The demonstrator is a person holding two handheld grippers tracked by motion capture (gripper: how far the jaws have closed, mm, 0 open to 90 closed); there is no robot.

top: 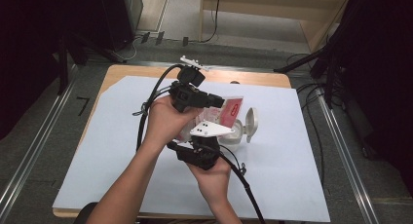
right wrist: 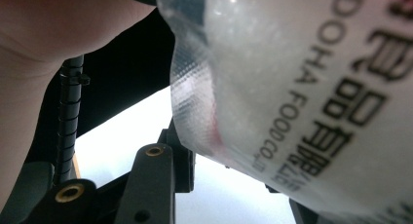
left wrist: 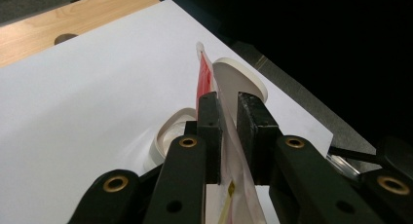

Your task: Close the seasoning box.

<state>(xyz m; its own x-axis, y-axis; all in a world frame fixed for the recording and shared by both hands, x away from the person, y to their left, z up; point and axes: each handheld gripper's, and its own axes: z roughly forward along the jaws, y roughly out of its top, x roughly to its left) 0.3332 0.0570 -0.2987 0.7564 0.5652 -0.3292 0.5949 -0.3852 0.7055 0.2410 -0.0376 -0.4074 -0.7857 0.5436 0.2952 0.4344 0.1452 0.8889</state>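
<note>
The clear plastic pouch with a red label (top: 229,112) hangs above the white round container (top: 234,136), whose flip lid (top: 252,122) lies open at three o'clock. The left gripper (left wrist: 229,136) has its jaws narrowed onto the pouch's edge, and the right gripper (top: 207,136) clasps its lower part. If the thin film slips or tears, the contents could spill on the white-papered counter (top: 97,151).

Food pouch (top: 229,110) held above the surface (top: 112,151), open-lidded jar (top: 238,131) just below-right of it, between left gripper (top: 214,101) and right gripper (top: 207,136).
</note>
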